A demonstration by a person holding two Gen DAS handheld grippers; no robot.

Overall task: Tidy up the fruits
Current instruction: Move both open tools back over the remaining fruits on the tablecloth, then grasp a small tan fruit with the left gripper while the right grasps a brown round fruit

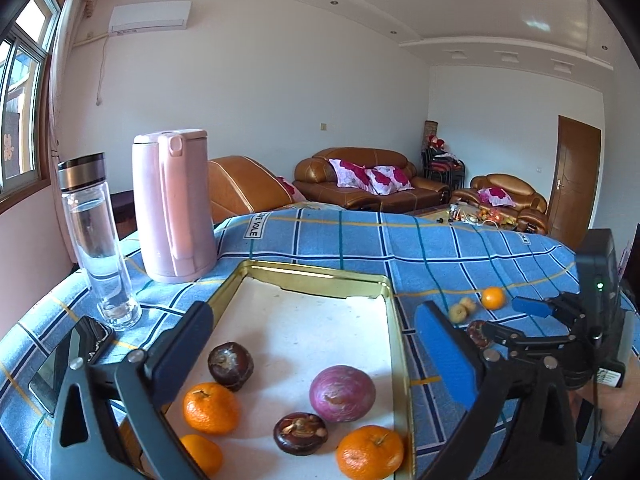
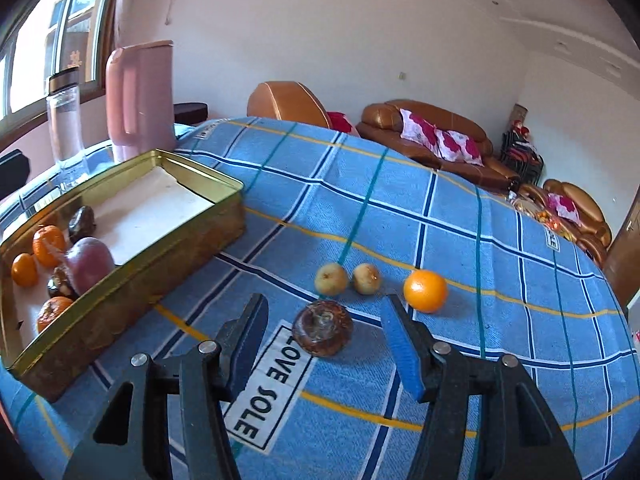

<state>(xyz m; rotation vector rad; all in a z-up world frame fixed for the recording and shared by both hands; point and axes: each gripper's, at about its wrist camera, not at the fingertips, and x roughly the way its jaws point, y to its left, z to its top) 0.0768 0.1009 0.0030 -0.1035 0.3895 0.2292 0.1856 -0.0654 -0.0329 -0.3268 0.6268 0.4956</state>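
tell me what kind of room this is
Most likely a home living room: brown leather sofas with floral cushions line the far wall, an air conditioner hangs high, and the work surface is a table under a blue plaid cloth.

Bright window (image 1: 24,92) daylight — sharp, fisheye-bent edges.
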